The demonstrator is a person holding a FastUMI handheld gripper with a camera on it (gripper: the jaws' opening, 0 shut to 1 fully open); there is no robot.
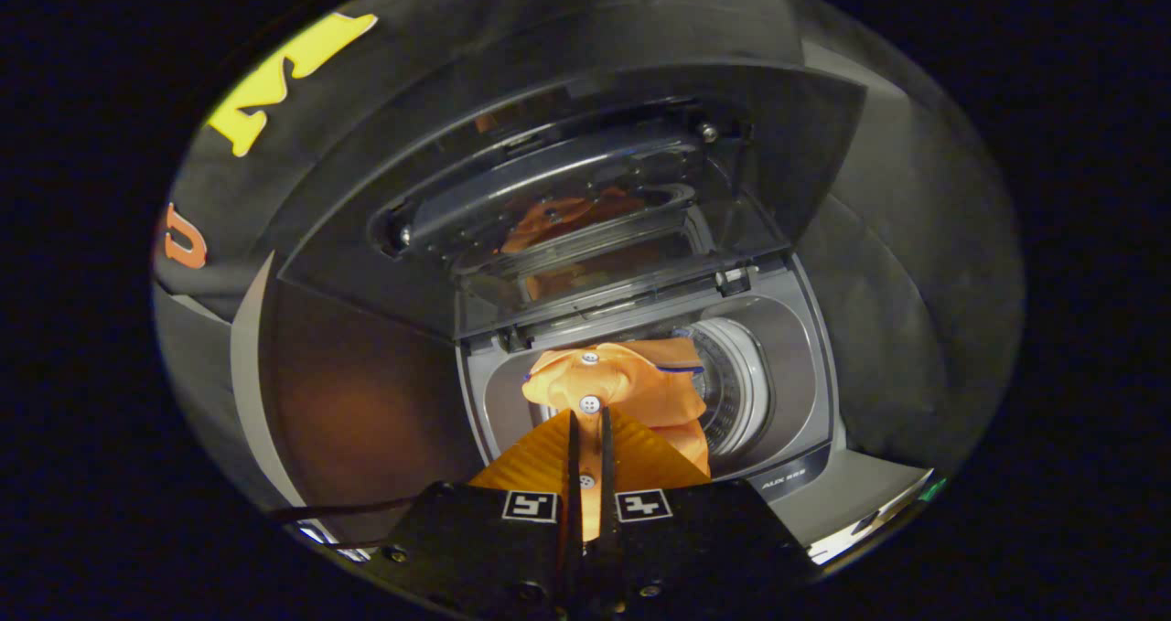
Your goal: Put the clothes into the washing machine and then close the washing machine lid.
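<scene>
An orange garment [631, 388] with white buttons hangs bunched from my gripper [590, 417], whose two fingers are shut on a fold of it. The cloth dangles just ahead of the fingertips, over the round drum opening [732, 388] of a grey top-loading washing machine [796, 356]. The machine's lid [567, 209] stands raised beyond the drum, and its glass panel mirrors the orange cloth. How far the garment's lower end reaches into the drum is hidden behind the fingers.
The machine's front control strip [794, 482] lies to the right of my fingers. Dark booth walls surround the machine, with a brownish panel [366, 401] to its left. A thin dark cable [329, 511] runs along the left by the gripper body.
</scene>
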